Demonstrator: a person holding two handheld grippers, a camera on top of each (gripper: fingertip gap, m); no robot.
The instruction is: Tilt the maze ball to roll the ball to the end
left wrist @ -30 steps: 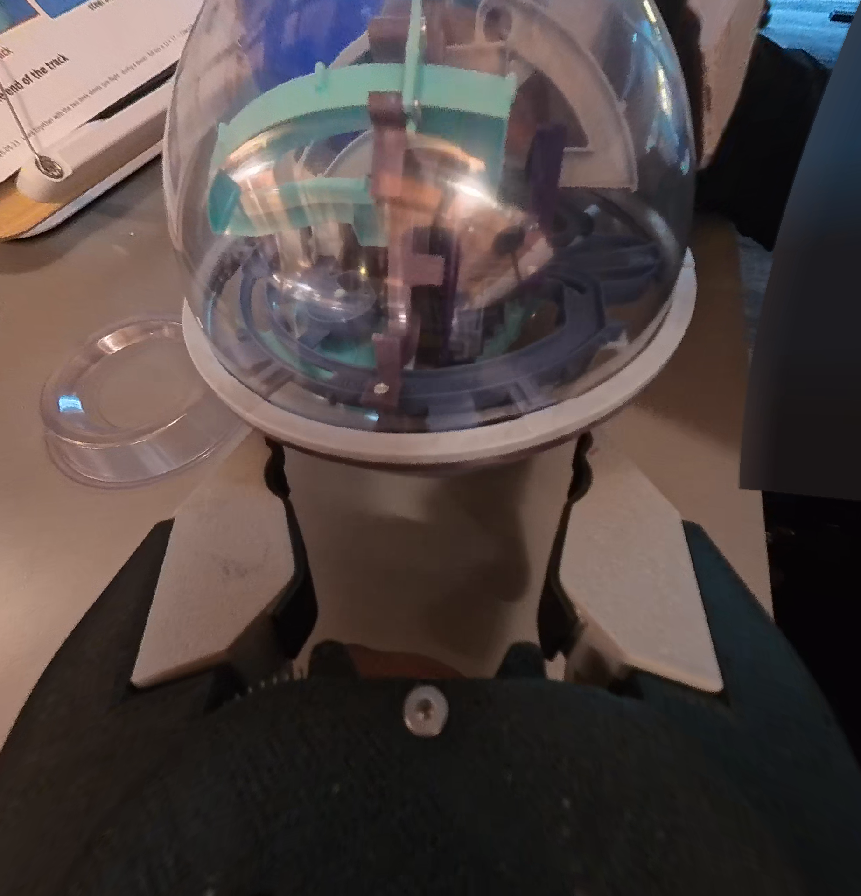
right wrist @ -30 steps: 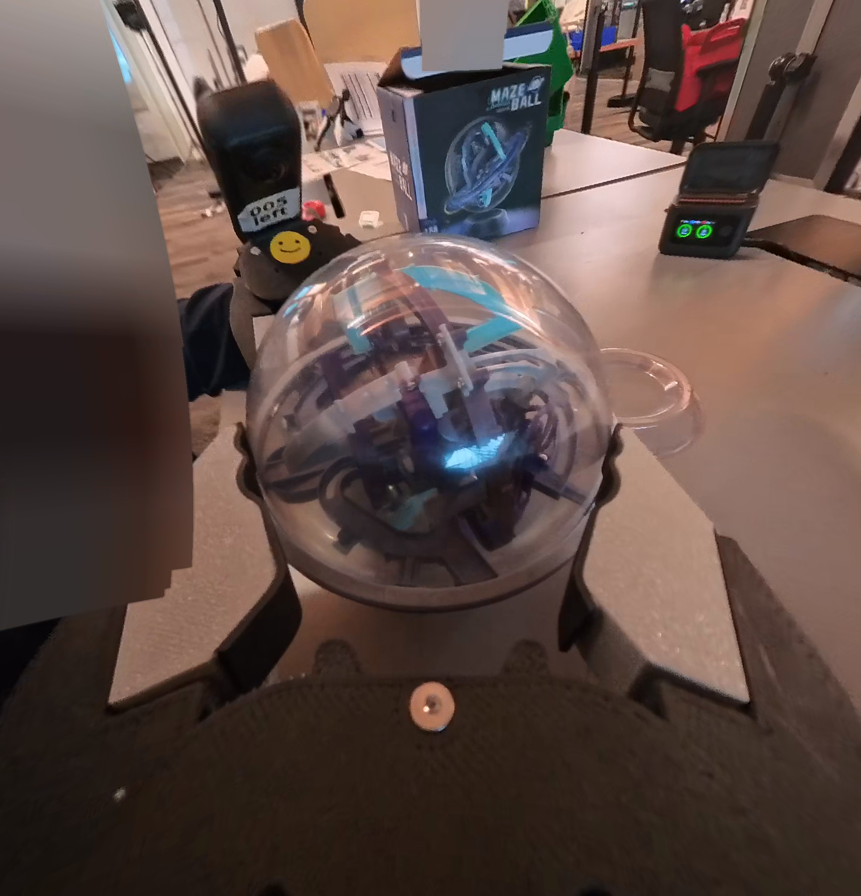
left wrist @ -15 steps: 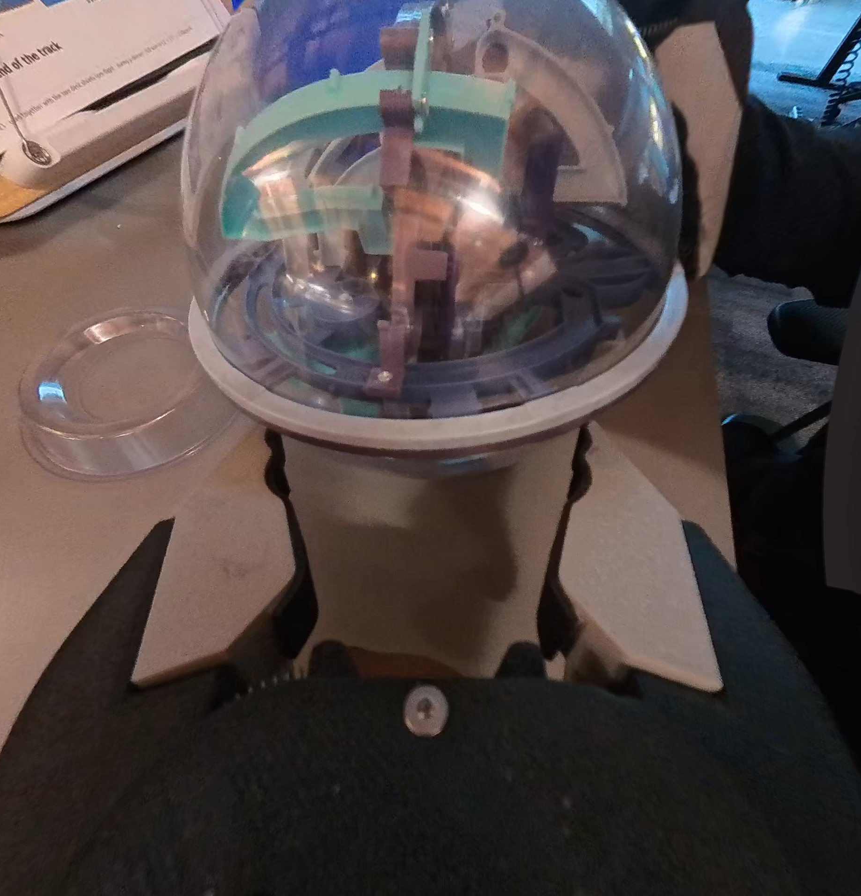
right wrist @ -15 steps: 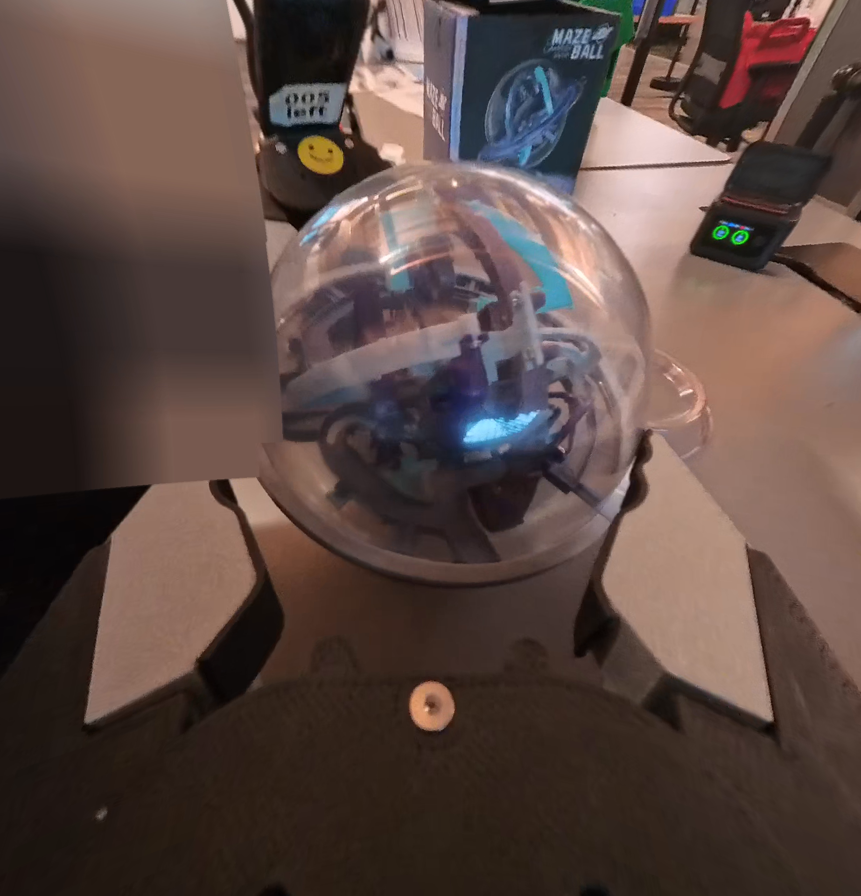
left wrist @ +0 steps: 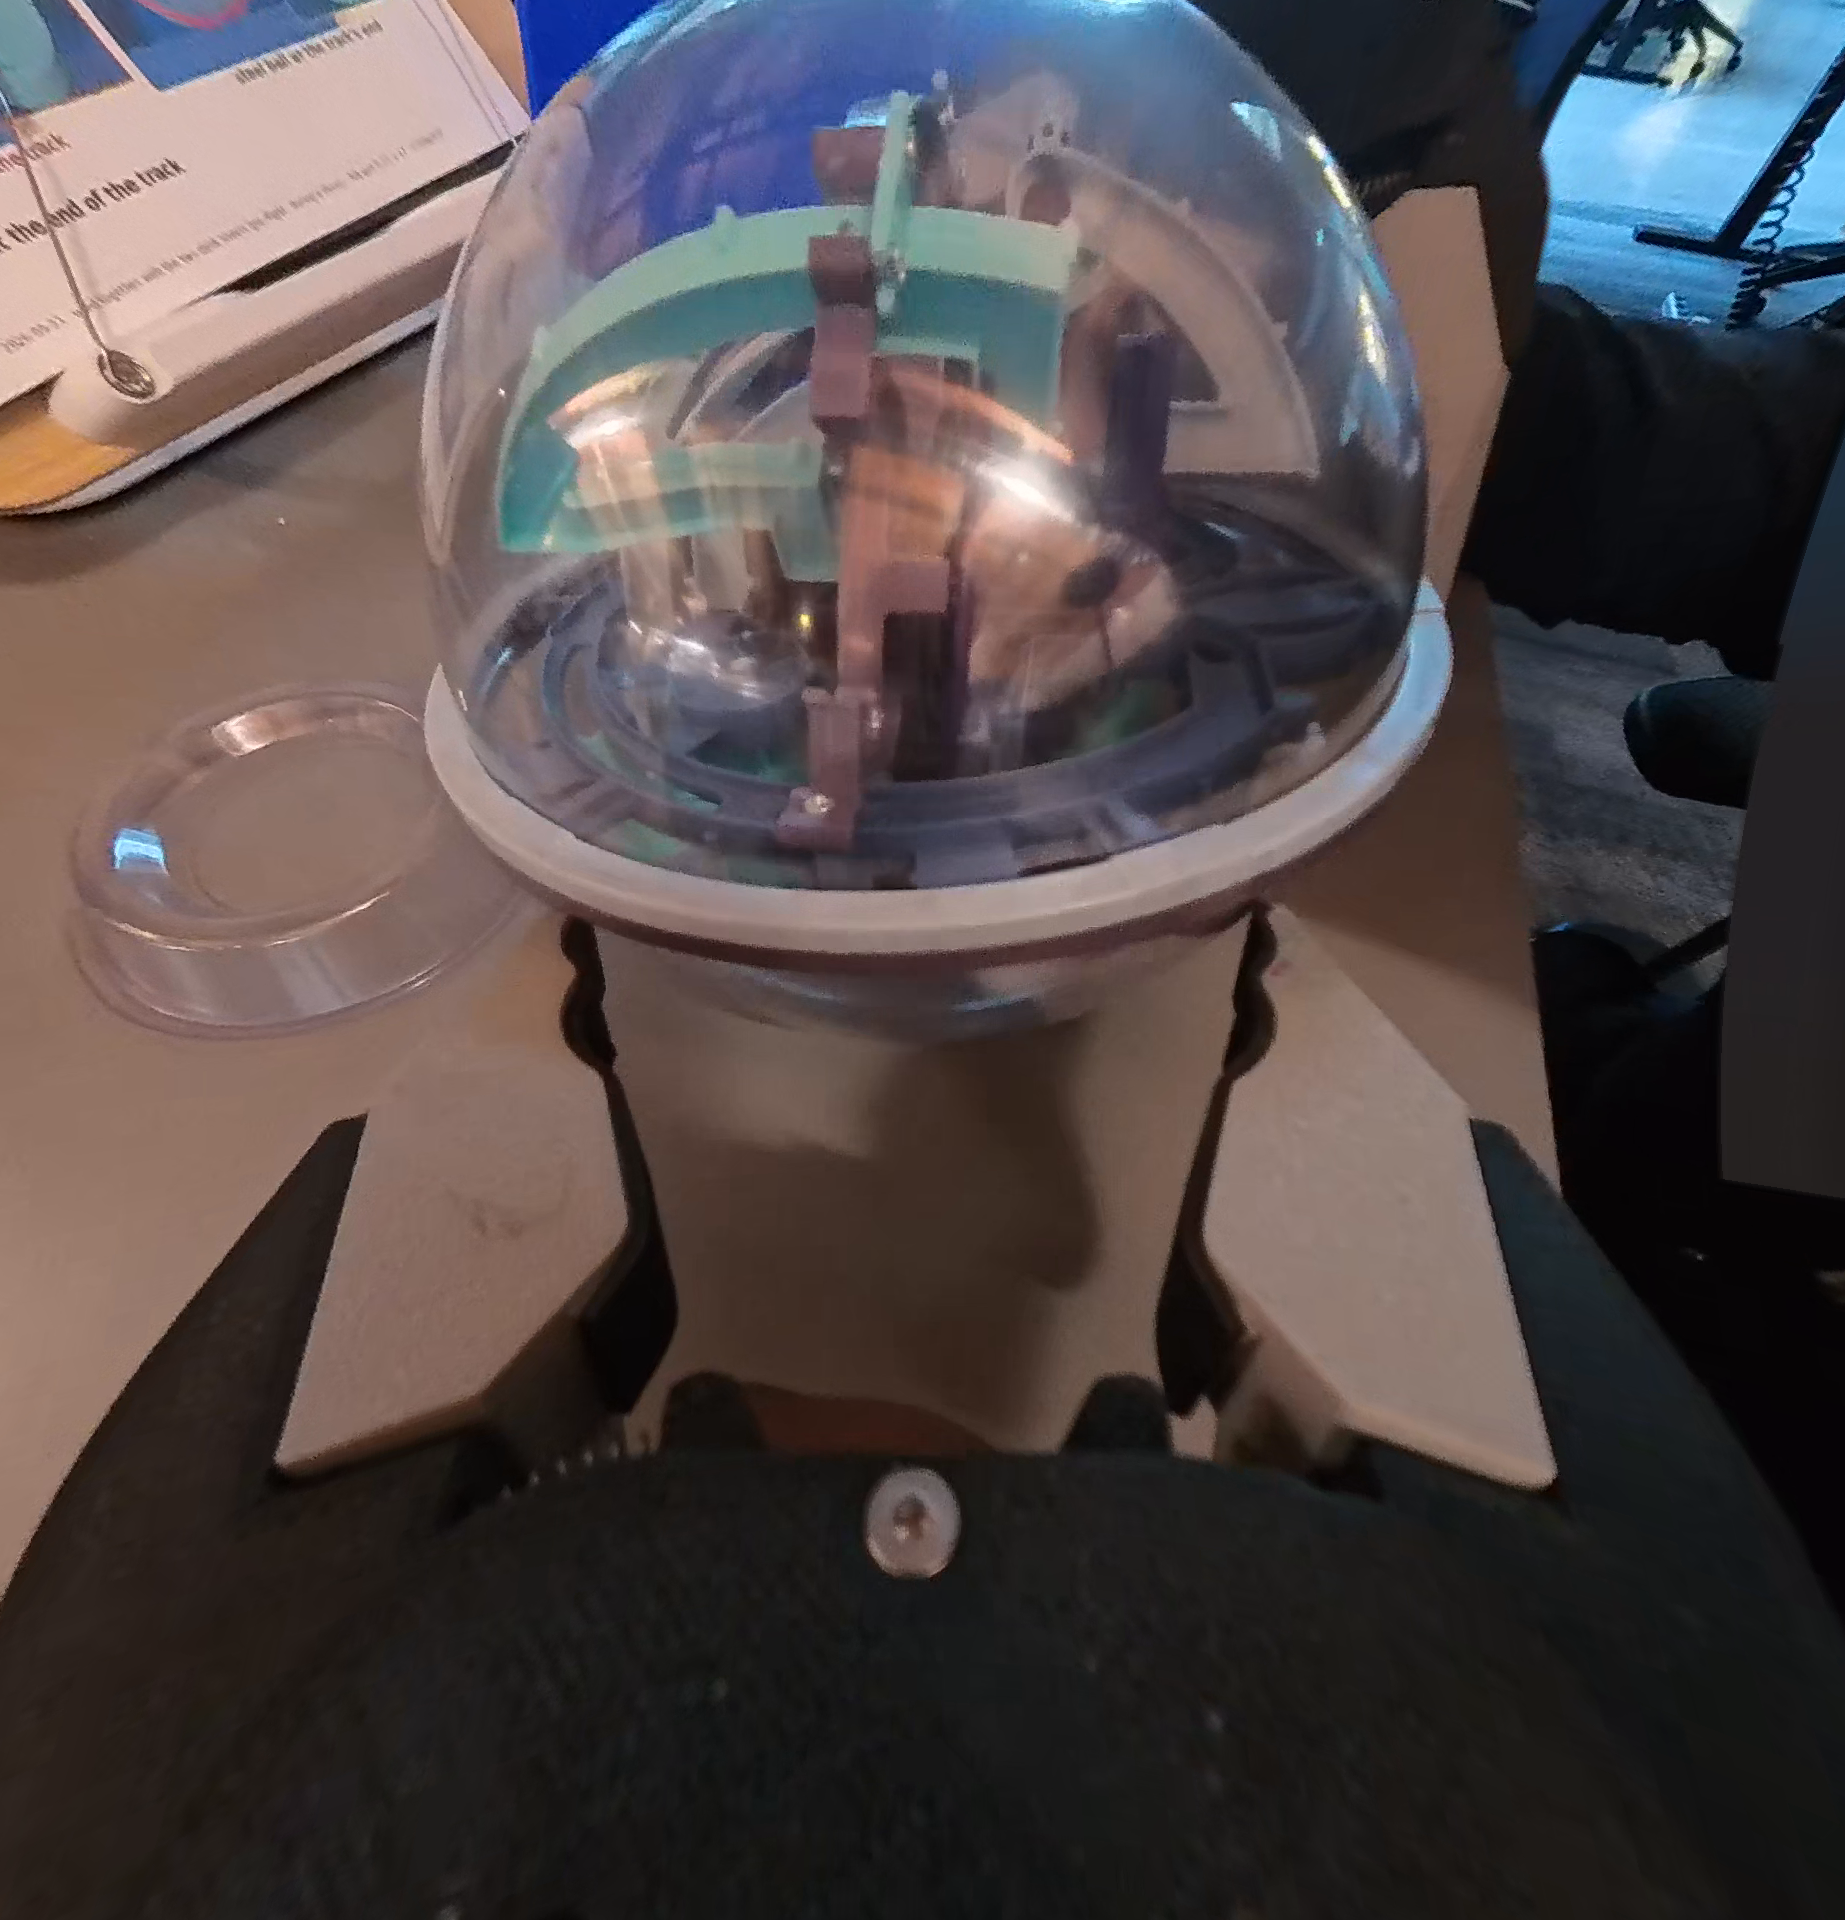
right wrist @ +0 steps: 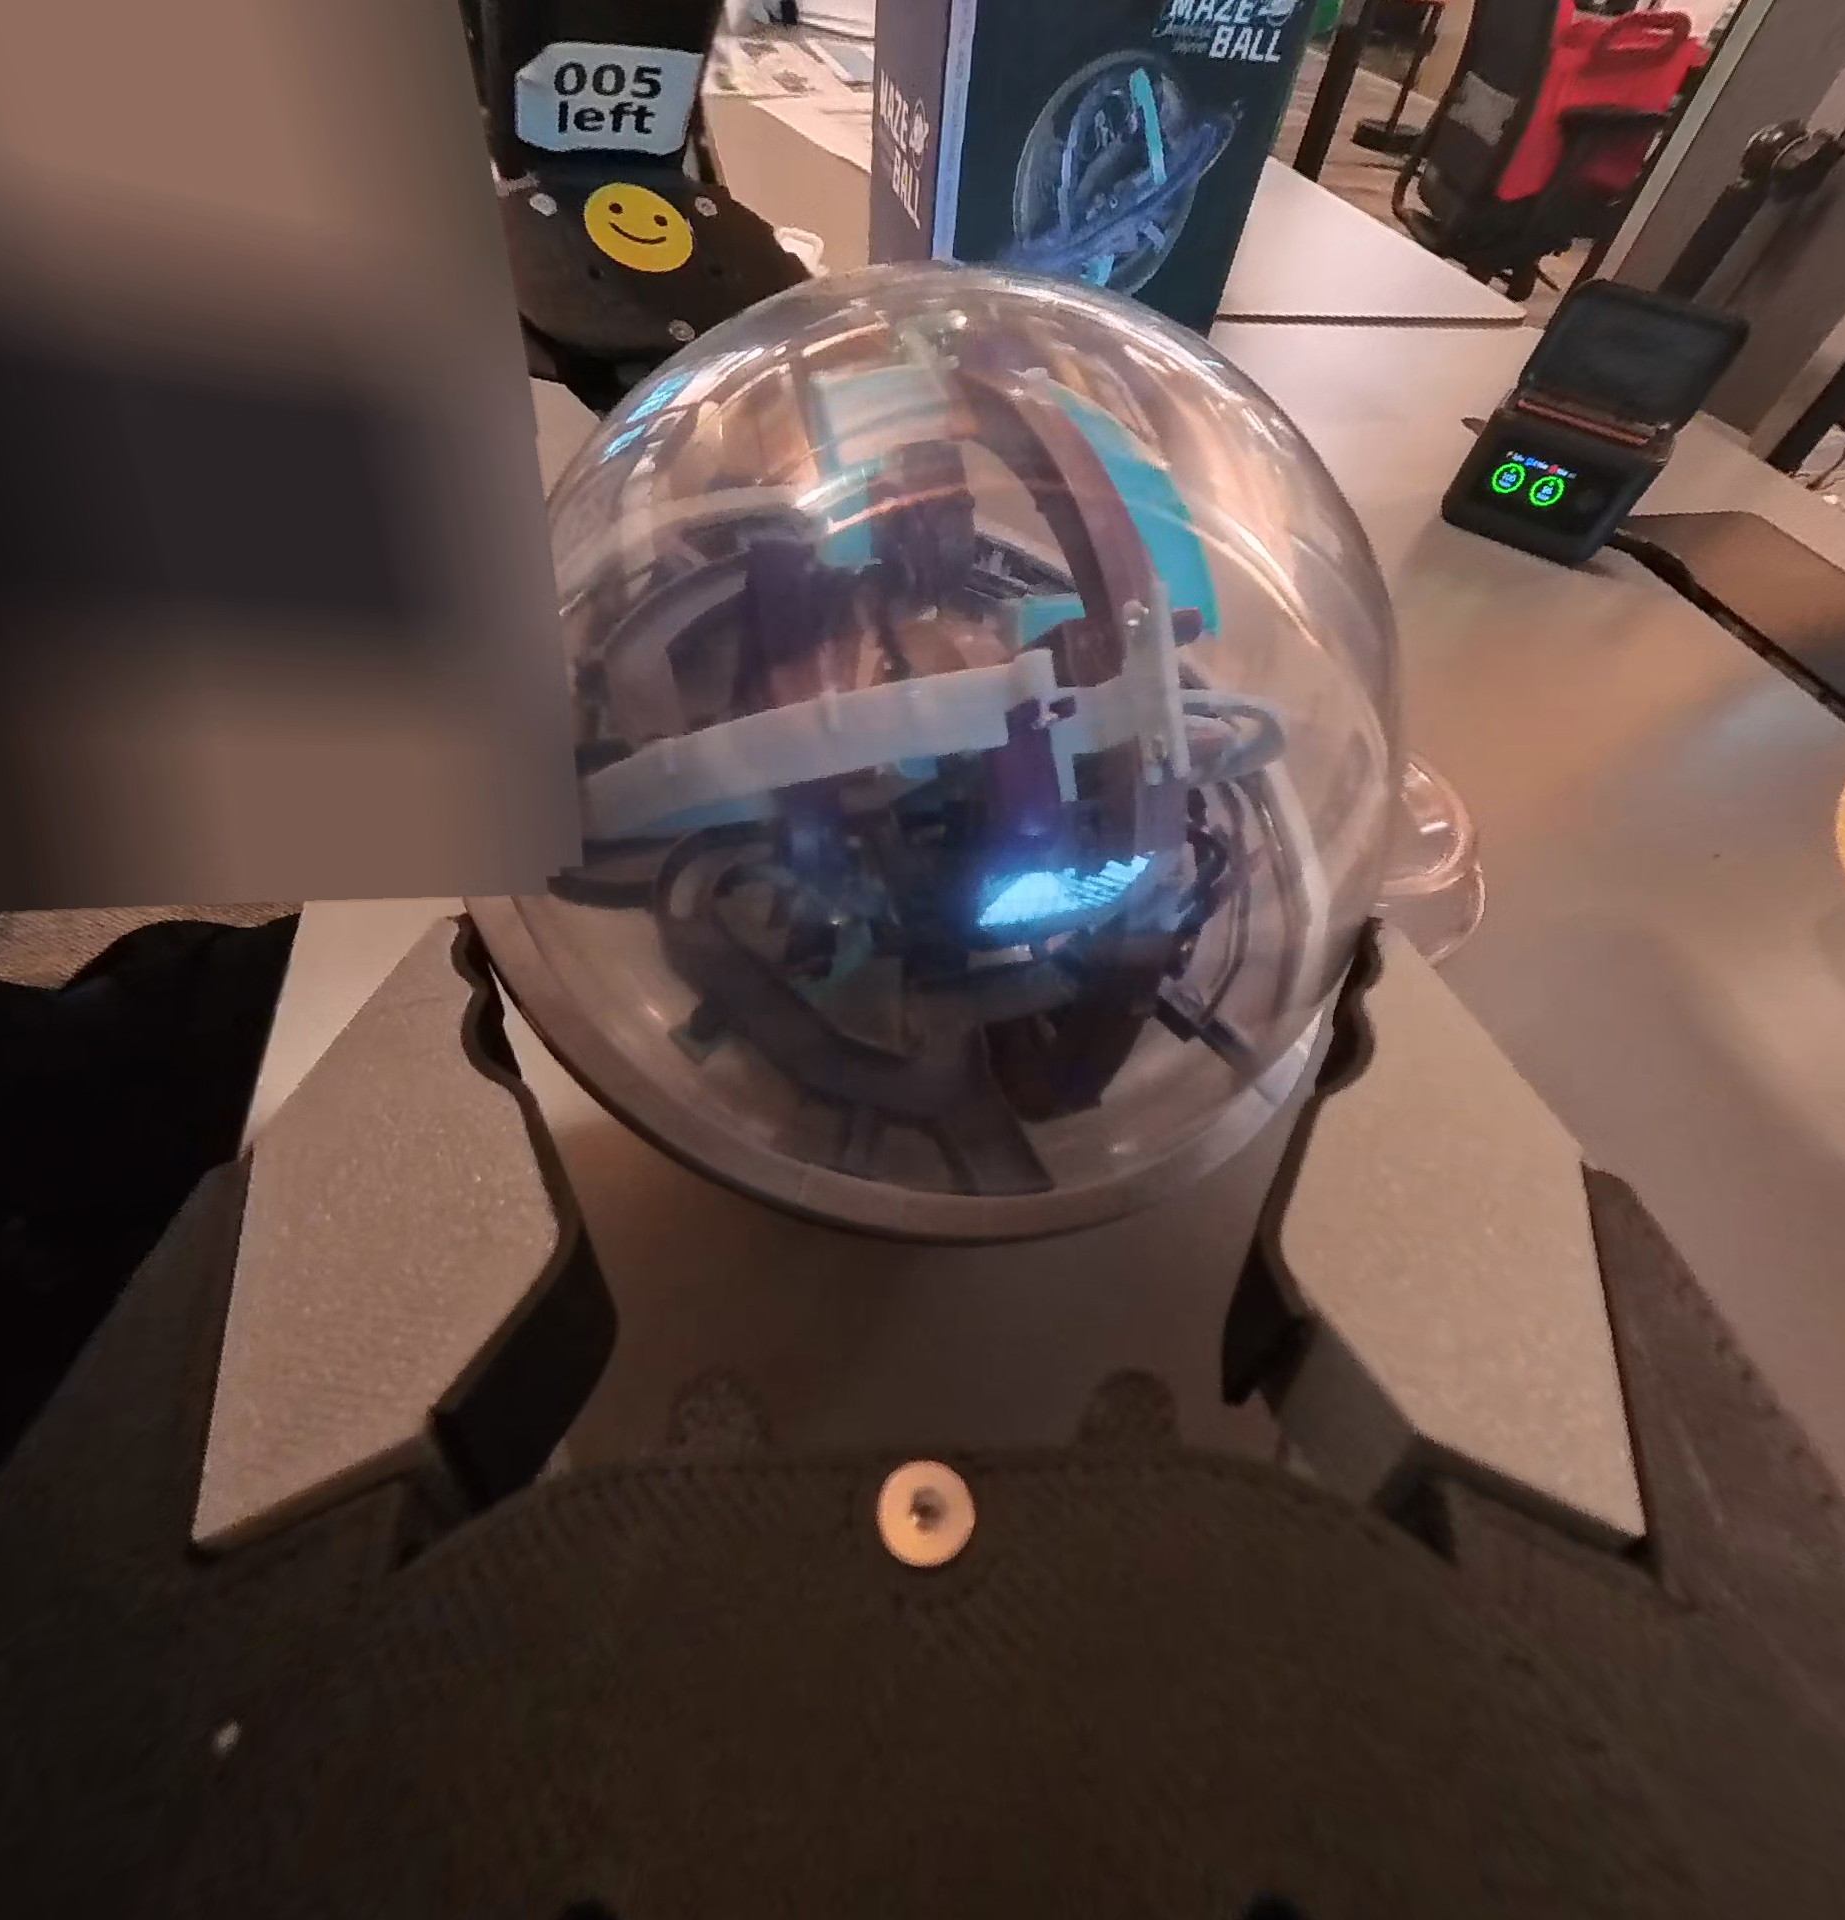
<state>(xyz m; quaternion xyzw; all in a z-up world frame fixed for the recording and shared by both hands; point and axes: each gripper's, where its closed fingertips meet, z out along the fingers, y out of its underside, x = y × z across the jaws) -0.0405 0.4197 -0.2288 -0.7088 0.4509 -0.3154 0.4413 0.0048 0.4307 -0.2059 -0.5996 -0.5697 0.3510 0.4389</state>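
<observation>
Left wrist view is showing the maze ball [left wrist: 923, 499] sitting between the left gripper [left wrist: 913, 966] fingers, which are gripping it just under its white seam ring, with a clear plastic dish [left wrist: 274, 862] lying on the table [left wrist: 170, 644] off to their left. Right wrist view is showing the right gripper [right wrist: 913, 997] fingers clamping the ball's [right wrist: 970, 748] sides, plus stuff beyond them only visible here: the dark box [right wrist: 1084, 135] and a small lit device [right wrist: 1583, 436].
</observation>
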